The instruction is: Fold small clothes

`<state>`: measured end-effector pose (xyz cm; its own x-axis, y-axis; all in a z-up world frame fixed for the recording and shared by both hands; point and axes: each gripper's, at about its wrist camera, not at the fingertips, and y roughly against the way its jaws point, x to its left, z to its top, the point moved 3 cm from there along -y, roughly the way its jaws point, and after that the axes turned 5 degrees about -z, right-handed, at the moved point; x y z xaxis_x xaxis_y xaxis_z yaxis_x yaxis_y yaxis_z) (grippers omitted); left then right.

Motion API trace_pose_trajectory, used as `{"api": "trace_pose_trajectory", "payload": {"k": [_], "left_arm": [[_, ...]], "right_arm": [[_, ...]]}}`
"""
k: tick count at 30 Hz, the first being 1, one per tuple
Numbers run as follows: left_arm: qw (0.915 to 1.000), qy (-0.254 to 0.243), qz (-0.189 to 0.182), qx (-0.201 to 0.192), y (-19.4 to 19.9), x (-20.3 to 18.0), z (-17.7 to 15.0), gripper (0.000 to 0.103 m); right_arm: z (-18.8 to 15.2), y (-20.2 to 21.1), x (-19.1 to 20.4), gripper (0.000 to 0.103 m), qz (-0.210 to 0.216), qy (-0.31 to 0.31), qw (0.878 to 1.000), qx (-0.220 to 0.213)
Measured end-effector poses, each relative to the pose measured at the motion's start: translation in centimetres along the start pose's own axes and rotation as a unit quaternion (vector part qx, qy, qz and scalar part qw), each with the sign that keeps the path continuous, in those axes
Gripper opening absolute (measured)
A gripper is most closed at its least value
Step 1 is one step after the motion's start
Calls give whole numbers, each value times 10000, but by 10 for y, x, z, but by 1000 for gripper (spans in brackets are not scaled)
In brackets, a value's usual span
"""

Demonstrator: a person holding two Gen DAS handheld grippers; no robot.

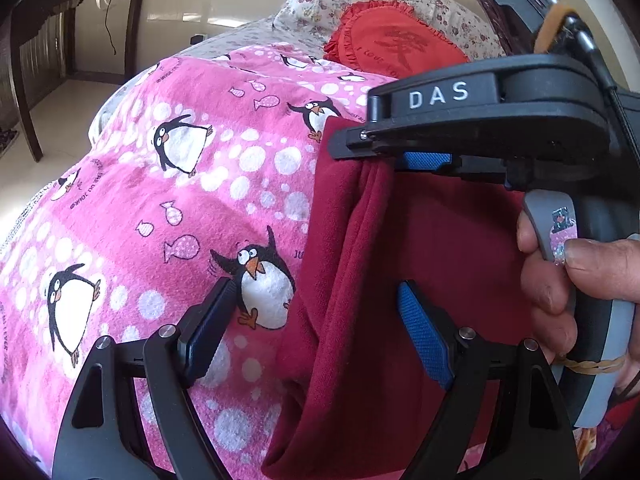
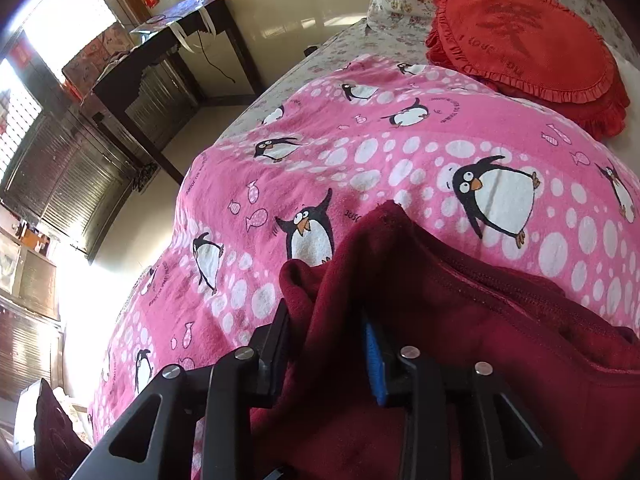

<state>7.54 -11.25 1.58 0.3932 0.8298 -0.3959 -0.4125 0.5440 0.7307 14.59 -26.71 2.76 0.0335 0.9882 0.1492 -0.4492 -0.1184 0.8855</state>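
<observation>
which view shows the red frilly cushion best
The right wrist view: the red frilly cushion shows almost whole, frill and stitched design clear. In the left wrist view the same cushion is smaller, its lower edge hidden behind the right gripper.

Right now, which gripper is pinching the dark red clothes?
The right gripper: its pads squeeze a fold of the maroon fleece garment. The left gripper stands wide open, pinching nothing.

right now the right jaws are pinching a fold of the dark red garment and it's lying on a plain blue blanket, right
Not quite: the blanket is pink with penguins, fish and white bubbles, not plain blue, as the right wrist view shows. The rest holds: the right gripper has its jaws closed on a fold of the dark red garment.
</observation>
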Motion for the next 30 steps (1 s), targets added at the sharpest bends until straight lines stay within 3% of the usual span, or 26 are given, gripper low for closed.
{"api": "trace_pose_trajectory", "payload": {"k": [5,12,14,15,18,23,30], "left_arm": [[10000,-46,59,24,-3,0,1,83],[9998,-168,142,14,-4,-2,-2,81],[9997,-222,3,33,0,-6,-5,55],[9995,-212,-195,114,2,-9,-7,36],[9989,-459,-102,2,18,-24,-9,24],[9968,-642,-444,-146,49,-54,-7,17],[9865,-1194,-1091,-256,73,-142,-8,17]], "right_arm": [[-1,-2,8,42,-264,215,9994,-78],[-11,13,-5,22,75,14,9994,-327],[-13,18,-7,17,270,-84,9990,-342],[-14,22,-9,16,364,-117,9986,-362],[-18,35,-13,15,571,-192,9972,-439],[-26,83,-32,14,927,-346,9922,-755],[-51,165,-87,14,747,-445,9882,-1264]]}}
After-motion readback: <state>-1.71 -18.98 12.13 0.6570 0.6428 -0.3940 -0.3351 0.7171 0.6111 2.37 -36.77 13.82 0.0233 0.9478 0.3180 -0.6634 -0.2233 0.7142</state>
